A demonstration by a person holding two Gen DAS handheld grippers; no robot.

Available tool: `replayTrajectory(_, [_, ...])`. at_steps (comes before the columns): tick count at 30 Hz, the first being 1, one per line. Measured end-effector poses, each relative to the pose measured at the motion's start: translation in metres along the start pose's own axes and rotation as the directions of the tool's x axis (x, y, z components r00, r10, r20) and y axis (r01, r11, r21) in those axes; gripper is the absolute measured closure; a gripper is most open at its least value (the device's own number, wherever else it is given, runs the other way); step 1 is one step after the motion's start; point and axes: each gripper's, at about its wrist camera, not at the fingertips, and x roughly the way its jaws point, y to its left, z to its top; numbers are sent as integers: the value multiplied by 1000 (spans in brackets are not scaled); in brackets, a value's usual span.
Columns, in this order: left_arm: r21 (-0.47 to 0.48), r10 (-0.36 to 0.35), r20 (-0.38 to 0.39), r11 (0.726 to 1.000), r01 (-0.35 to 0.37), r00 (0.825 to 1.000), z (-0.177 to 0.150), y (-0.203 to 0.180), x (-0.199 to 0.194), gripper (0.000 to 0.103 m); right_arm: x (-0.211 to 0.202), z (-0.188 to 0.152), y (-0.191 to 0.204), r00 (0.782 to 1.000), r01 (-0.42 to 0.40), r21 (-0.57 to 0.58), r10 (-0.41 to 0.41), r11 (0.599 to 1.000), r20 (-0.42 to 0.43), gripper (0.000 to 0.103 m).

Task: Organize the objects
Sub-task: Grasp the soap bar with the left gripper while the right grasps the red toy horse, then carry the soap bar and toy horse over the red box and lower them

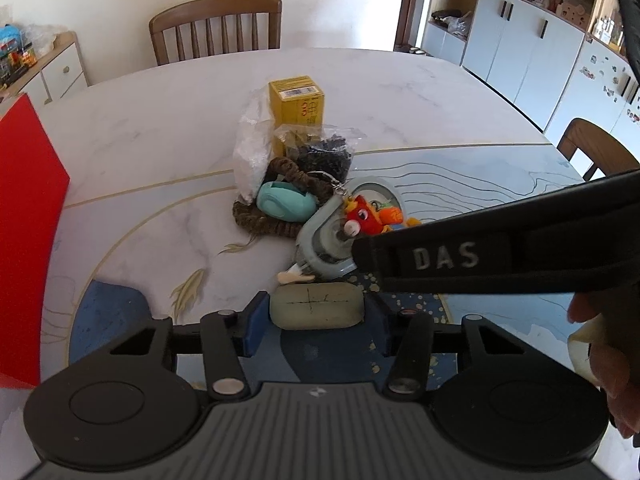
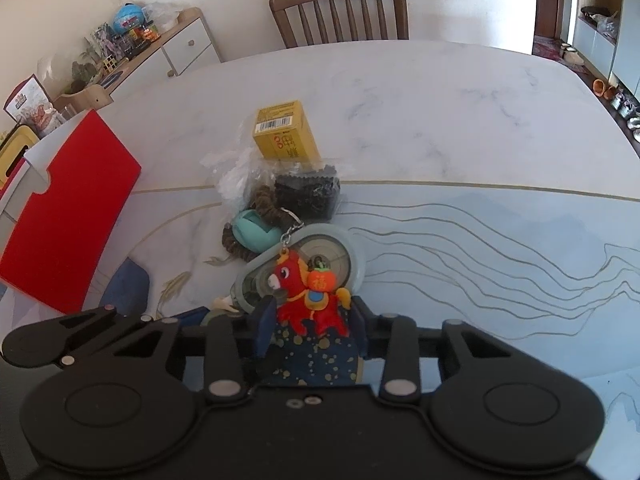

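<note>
A pile lies mid-table: a yellow box [image 1: 297,104], a bag of black beads [image 1: 323,151], a clear crumpled bag [image 1: 252,148], a brown braided cord [image 1: 260,222], a teal case [image 1: 282,202] and a grey tape dispenser [image 1: 332,240]. My left gripper [image 1: 316,312] is shut on a grey-green oval block [image 1: 316,310] just in front of the pile. My right gripper [image 2: 312,316] is shut on a red horse keychain toy [image 2: 310,296], which rests over the tape dispenser [image 2: 320,260]; its ring chain [image 2: 290,224] trails toward the beads [image 2: 308,196].
A red-and-white open box [image 2: 64,216] stands at the table's left edge, also in the left view [image 1: 28,248]. Wooden chairs [image 1: 216,26] stand behind and at the right. A sideboard with toys [image 2: 132,44] and white cabinets [image 1: 528,44] line the walls.
</note>
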Motion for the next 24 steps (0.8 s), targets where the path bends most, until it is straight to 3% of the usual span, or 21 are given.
replayTrajectory(15, [-17,-20,38,1000,21,999,1,25,-39,53,-40,6,5,996,-17,-15,18,1000,90,67])
replayTrajectory(24, [-23,-20,100,999,22,995,16,48,-74,53,-68,16,14,986,-29,-60,39,998,162,67])
